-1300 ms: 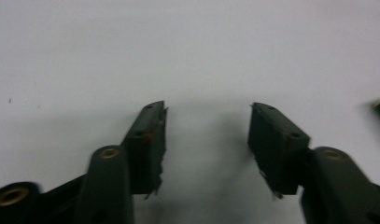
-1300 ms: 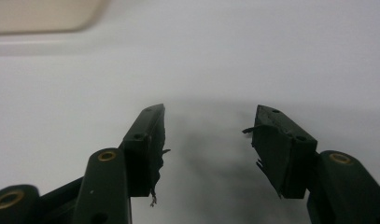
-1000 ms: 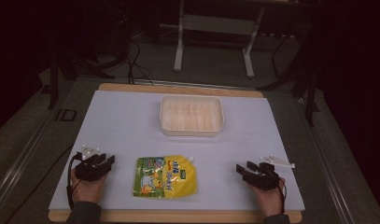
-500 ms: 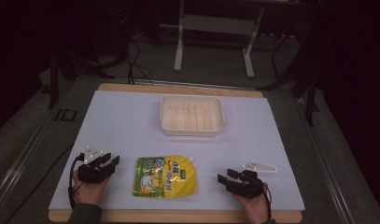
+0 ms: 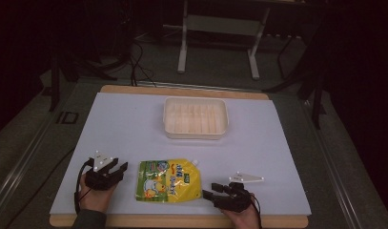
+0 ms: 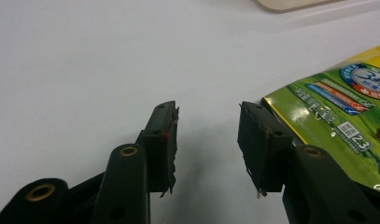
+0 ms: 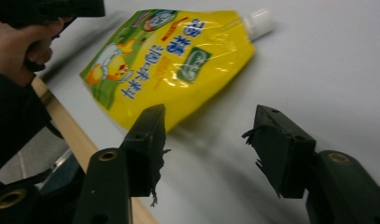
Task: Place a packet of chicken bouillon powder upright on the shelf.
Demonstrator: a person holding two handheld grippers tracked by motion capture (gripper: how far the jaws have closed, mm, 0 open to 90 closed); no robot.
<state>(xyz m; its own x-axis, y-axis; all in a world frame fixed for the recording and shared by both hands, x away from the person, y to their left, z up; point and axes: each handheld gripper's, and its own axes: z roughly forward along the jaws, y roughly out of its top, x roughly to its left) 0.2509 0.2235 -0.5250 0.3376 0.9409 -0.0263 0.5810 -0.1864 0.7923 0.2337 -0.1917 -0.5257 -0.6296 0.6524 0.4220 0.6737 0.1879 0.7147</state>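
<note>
A yellow and green spouted pouch [image 5: 169, 180] lies flat near the table's front edge, its white cap [image 7: 261, 22] toward the far right. My left gripper [image 5: 120, 168] rests just left of the pouch, open, with its right jaw next to the pouch's green corner [image 6: 318, 107]. My right gripper [image 5: 210, 194] sits low at the pouch's right front corner, open and pointing left at the pouch [image 7: 173, 60]. Nothing is between either pair of jaws. The left gripper view looks along the white table with its gripper [image 6: 207, 135] held a little above it.
A cream plastic tray [image 5: 196, 118] stands at the middle back of the white mat [image 5: 125, 124]; its rim [image 6: 290, 4] shows at the top of the left gripper view. The wooden table edge [image 7: 61, 126] runs close beside the right gripper. Dark floor, cables and a stand lie beyond.
My right gripper has slid left along the front edge toward the pouch's right corner. The left gripper has barely moved, and the pouch lies where it was.
</note>
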